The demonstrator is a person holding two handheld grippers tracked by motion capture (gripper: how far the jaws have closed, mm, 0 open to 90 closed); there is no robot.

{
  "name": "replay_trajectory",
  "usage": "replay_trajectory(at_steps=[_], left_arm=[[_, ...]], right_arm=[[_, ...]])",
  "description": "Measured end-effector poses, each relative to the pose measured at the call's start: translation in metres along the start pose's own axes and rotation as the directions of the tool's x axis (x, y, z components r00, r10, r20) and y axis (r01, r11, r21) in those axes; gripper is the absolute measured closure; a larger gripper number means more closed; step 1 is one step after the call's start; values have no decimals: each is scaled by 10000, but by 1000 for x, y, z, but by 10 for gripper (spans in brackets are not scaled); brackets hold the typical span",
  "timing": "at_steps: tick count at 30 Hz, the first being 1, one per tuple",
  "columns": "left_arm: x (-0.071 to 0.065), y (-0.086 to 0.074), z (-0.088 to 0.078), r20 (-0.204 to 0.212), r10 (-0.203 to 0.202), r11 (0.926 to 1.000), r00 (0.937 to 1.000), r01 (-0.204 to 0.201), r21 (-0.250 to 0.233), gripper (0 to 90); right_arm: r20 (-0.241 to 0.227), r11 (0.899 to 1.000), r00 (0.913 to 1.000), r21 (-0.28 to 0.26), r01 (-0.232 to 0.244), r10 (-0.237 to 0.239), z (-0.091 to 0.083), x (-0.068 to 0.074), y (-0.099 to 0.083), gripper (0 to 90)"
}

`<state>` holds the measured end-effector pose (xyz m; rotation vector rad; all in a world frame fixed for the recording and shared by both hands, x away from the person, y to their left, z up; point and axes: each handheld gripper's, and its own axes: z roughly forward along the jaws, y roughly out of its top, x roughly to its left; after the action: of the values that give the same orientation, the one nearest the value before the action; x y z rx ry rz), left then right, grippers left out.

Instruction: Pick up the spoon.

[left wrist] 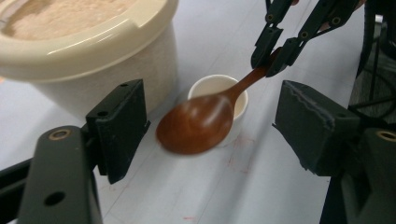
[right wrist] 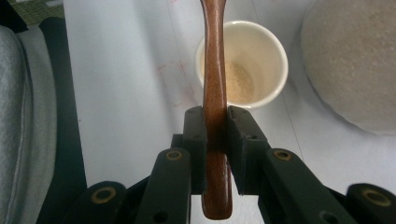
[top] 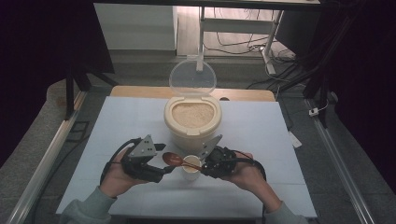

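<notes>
A brown wooden spoon (top: 176, 160) (left wrist: 198, 123) (right wrist: 215, 88) is held level over a small white cup (top: 191, 166) (left wrist: 219, 102) (right wrist: 250, 60). My right gripper (top: 206, 165) (right wrist: 215, 135) is shut on the spoon's handle. The spoon's bowl reaches left past the cup, between the jaws of my left gripper (top: 163, 170) (left wrist: 210, 126), which stands open around it without touching. A little rice lies in the bottom of the cup. Just behind the cup stands a cream rice container (top: 192, 116) (left wrist: 88, 51) (right wrist: 350, 65), full of rice.
The container's clear round lid (top: 192, 78) stands tipped up at its back. All this rests on a white table sheet (top: 261, 140). A metal frame rail (top: 42, 163) runs along each side of the table.
</notes>
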<state>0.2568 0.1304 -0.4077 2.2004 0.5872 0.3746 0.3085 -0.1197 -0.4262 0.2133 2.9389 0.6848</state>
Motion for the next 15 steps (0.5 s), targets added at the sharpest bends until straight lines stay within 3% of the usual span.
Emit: replay_trajectory(at_steps=[8, 11, 15], left_arm=[[-4, 15, 17, 353, 664, 9956, 9972, -685, 642, 301], [-6, 18, 24, 434, 914, 9907, 9949, -953, 974, 313], [-8, 20, 33, 747, 1286, 9785, 9889, -1388, 1527, 351]], right_arm=[[-69, 9996, 9997, -118, 246, -247, 0, 4, 9, 782], [-51, 9993, 9993, -68, 380, -380, 0, 6, 15, 782], [-79, 9989, 9989, -63, 464, -464, 3, 9, 19, 782]])
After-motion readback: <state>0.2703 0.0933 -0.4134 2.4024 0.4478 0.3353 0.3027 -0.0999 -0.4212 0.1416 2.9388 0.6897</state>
